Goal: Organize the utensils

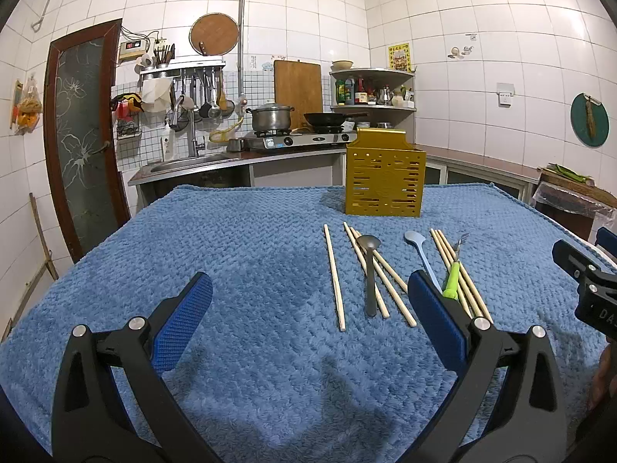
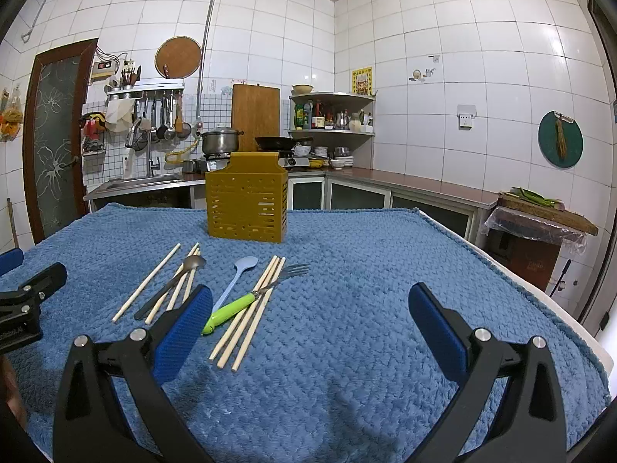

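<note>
Left wrist view: left gripper (image 1: pixel 308 308) fingers spread wide, empty, above the blue-covered desk (image 1: pixel 231 239). Right gripper (image 2: pixel 310 320) likewise released; chopsticks (image 2: pixel 246 312) lie before the yellow holder (image 2: pixel 246 208).

The right gripper (image 2: pixel 310 328) hovers over a blue blanket (image 2: pixel 366 328), its blue-padded fingers (image 2: pixel 181 332) spread wide with nothing between them. At 12 o'clock a yellow slotted holder (image 2: pixel 246 206) stands upright. Between it and the gripper lie the utensils: 1 lone chopstick (image 2: pixel 146 283) at 10 o'clock, a metal spoon (image 2: pixel 173 285) across 3 more chopsticks, a light blue spoon (image 2: pixel 235 279), and a green-handled fork (image 2: pixel 254 297) resting across 3 chopsticks (image 2: pixel 248 318) at 11 o'clock. The left gripper (image 2: pixel 29 301) shows at 9 o'clock.
</note>
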